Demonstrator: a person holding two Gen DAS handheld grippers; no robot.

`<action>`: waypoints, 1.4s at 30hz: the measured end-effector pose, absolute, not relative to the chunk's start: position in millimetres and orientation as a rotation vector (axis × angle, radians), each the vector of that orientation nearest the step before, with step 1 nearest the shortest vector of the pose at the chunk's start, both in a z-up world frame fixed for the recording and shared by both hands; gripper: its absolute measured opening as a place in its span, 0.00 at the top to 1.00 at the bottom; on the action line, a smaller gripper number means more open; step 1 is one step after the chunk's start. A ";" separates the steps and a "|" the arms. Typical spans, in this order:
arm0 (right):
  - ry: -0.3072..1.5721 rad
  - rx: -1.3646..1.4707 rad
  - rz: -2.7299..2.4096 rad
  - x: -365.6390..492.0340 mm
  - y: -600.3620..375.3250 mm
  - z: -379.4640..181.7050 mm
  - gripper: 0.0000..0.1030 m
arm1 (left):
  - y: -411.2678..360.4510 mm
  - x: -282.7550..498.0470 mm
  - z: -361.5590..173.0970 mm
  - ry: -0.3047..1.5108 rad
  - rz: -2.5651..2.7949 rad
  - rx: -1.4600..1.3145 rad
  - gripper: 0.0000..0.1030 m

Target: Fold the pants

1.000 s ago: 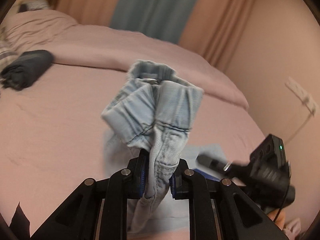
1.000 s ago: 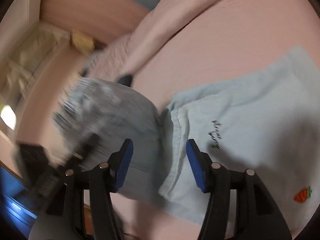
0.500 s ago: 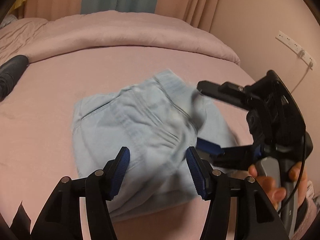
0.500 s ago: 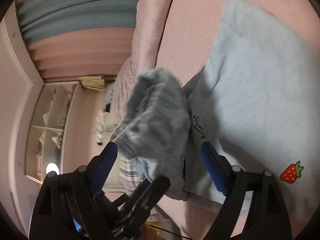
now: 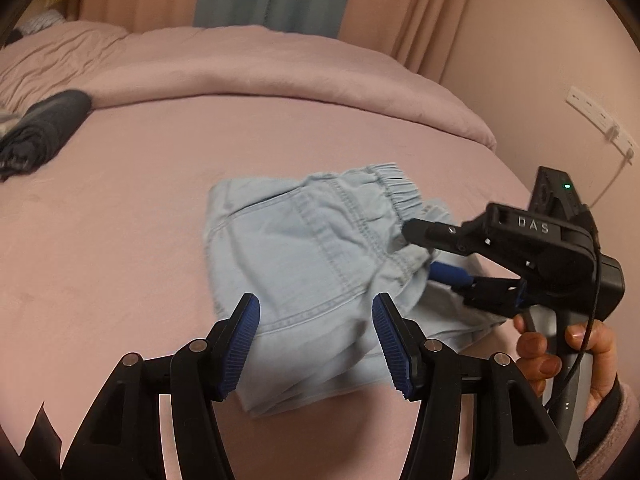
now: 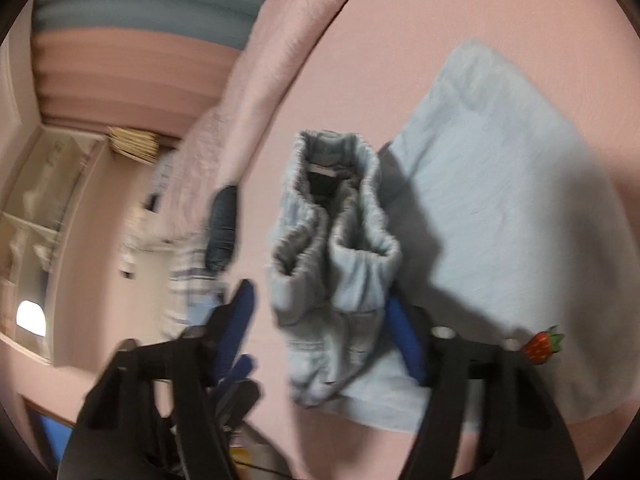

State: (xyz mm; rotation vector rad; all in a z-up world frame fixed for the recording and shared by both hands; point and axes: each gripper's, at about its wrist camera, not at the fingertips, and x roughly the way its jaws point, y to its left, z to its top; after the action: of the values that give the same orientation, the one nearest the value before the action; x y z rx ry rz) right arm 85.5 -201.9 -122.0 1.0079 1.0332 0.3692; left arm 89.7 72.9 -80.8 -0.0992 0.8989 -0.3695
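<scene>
From the left wrist, the folded light denim pants [image 5: 316,276] lie on the pink bed [image 5: 120,240]. The left gripper [image 5: 316,344] stands apart above them. The right gripper [image 5: 424,248], also apart, is at their gathered waistband. A dark bundle [image 5: 44,132] lies far left of the pants.

From the right wrist, blurred, the waistband faces the camera between the separated blue pads [image 6: 404,340]. A pale blue cloth with a strawberry [image 6: 542,344] lies beneath.

**Both grippers spread wide**

My left gripper [image 5: 316,338] is low in front of me, its blue pads [image 5: 239,346] parted and clamping nothing. My right gripper [image 5: 428,248] reaches in from the right side, fingers apart, with my right hand [image 5: 568,356] wrapped around its handle.
</scene>
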 end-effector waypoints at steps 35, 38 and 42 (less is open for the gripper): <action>0.984 0.794 0.111 42.0 -289.3 -124.2 0.62 | 119.4 91.3 -109.4 1.033 -0.264 -0.189 0.43; 0.981 0.745 0.103 39.5 -289.2 -118.4 0.58 | 115.0 89.9 -109.2 1.032 -0.268 -0.167 0.43; 0.983 0.639 0.088 36.1 -283.0 -113.8 0.58 | 104.7 91.1 -105.5 1.029 -0.272 -0.136 0.42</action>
State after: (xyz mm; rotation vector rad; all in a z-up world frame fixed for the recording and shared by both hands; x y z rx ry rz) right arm 36.1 -283.0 -113.8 0.6389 0.9832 0.0882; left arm 91.1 104.7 -105.5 -0.1364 1.0292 -0.2717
